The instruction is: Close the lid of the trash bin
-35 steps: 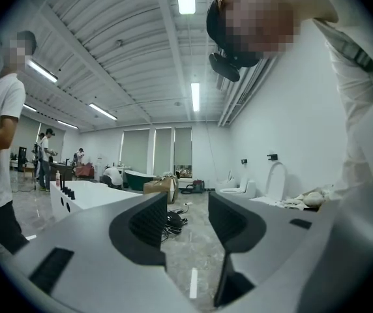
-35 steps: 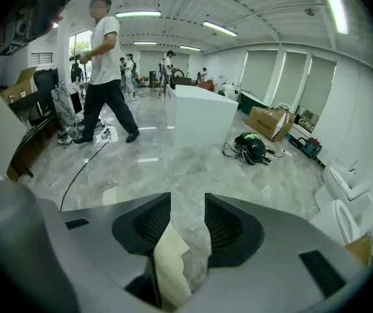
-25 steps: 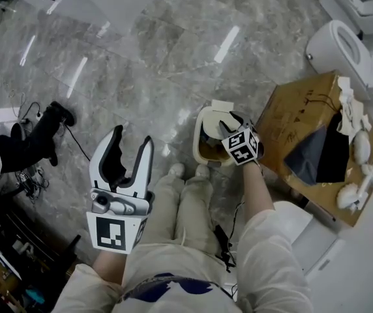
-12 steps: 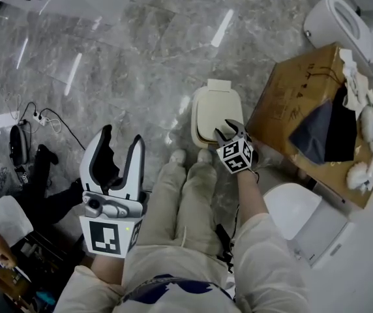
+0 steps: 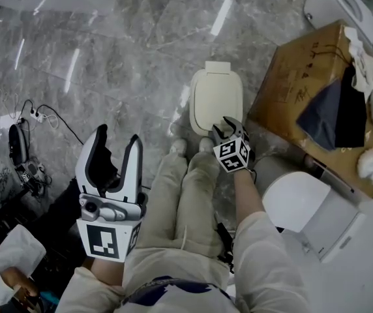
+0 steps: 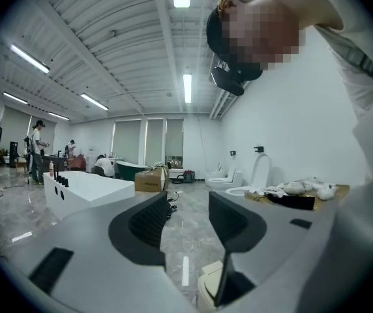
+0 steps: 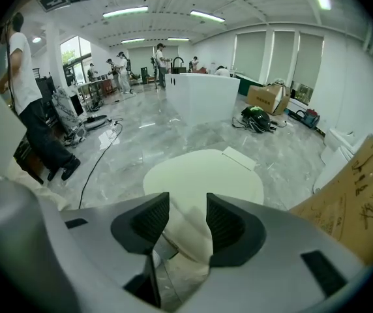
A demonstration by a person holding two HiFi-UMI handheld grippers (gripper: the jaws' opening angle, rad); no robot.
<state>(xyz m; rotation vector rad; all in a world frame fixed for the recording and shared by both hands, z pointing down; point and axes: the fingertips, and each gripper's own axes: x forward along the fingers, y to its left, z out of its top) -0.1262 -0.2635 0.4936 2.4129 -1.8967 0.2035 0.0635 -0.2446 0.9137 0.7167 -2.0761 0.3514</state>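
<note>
The cream trash bin (image 5: 217,100) stands on the marble floor just ahead of the person's shoes, its lid (image 7: 206,175) lying flat on top. My right gripper (image 5: 229,124) points steeply down at the lid's near edge. In the right gripper view, that front lip fills the gap between the pads of my right gripper (image 7: 188,204), which is shut on it. My left gripper (image 5: 116,139) hangs at the left, away from the bin, open and holding nothing. Past the jaws of my left gripper (image 6: 188,207), the bin (image 6: 209,289) shows low in the left gripper view.
A cardboard box (image 5: 304,90) holding dark cloth and white pieces sits right of the bin. A white toilet (image 5: 304,204) stands close at the right, another (image 5: 343,2) at top right. Cables (image 5: 27,113) lie at the left. A white bathtub (image 7: 203,96) and people stand farther off.
The lid has gone from raised to flat on the bin, with my right gripper coming down along with it. My left gripper has sunk slightly.
</note>
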